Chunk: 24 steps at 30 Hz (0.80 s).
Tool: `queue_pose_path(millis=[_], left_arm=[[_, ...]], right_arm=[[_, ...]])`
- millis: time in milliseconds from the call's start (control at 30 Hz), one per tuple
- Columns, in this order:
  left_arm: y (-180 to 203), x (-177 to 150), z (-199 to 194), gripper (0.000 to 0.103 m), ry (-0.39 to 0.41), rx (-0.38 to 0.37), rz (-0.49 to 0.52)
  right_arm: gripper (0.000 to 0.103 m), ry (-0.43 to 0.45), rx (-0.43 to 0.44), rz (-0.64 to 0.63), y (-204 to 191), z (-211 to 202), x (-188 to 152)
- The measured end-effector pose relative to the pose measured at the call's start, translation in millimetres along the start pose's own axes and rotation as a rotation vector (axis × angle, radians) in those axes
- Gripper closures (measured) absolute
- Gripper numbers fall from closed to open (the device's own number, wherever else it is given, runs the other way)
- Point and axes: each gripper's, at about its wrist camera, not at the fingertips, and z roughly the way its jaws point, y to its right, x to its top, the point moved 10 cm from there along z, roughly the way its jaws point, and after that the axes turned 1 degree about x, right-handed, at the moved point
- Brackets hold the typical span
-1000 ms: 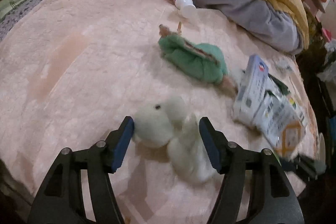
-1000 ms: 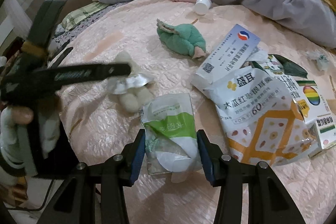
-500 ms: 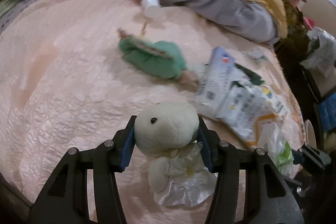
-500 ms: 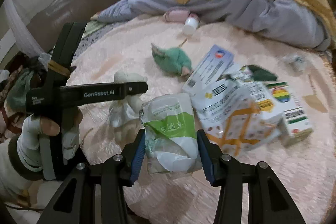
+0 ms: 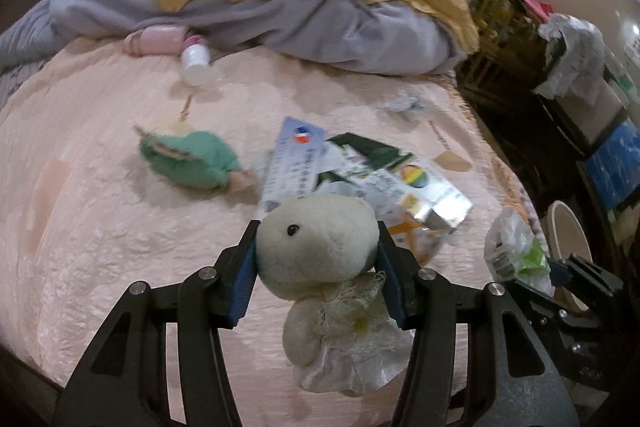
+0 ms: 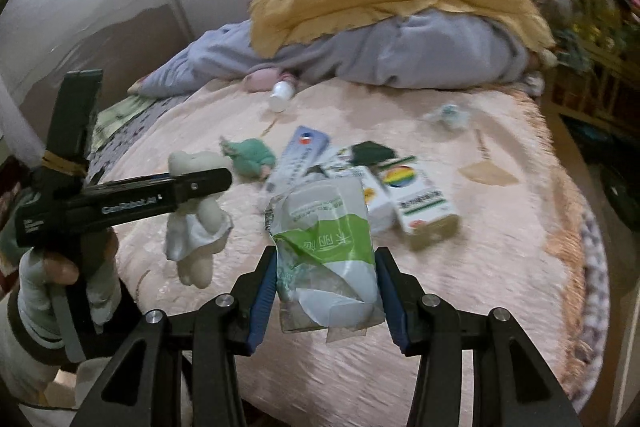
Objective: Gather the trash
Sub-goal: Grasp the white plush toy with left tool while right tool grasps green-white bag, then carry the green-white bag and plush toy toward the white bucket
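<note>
Left hand-held gripper (image 5: 316,271) clamps a cream plush toy (image 5: 316,247); right hand-held gripper (image 6: 326,293) grips a crumpled green-white wrapper (image 6: 326,247).

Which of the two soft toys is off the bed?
The white bear, gripped by its head in the left gripper and dangling in the air. The green toy lies on the pink bedspread, touched by nothing.

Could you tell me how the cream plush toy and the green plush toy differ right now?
The cream plush toy is clamped by its head in the left gripper and hangs clear of the bed; the green plush toy lies on the pink bedspread, untouched. The cream one wears a white lacy skirt, while the green one shows none. Both are small soft toys.
</note>
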Motion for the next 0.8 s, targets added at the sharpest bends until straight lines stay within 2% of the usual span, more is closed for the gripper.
queue_pose_path(millis=[267, 800], left_arm=[[63, 8, 0, 0.051, 0.018, -0.042, 0.1], [185, 6, 13, 0.051, -0.003, -0.168, 0.257]], right_arm=[[0.057, 0.034, -0.067, 0.07, 46, -30, -7], [0.057, 0.104, -0.213, 0.212, 135, -89, -22]])
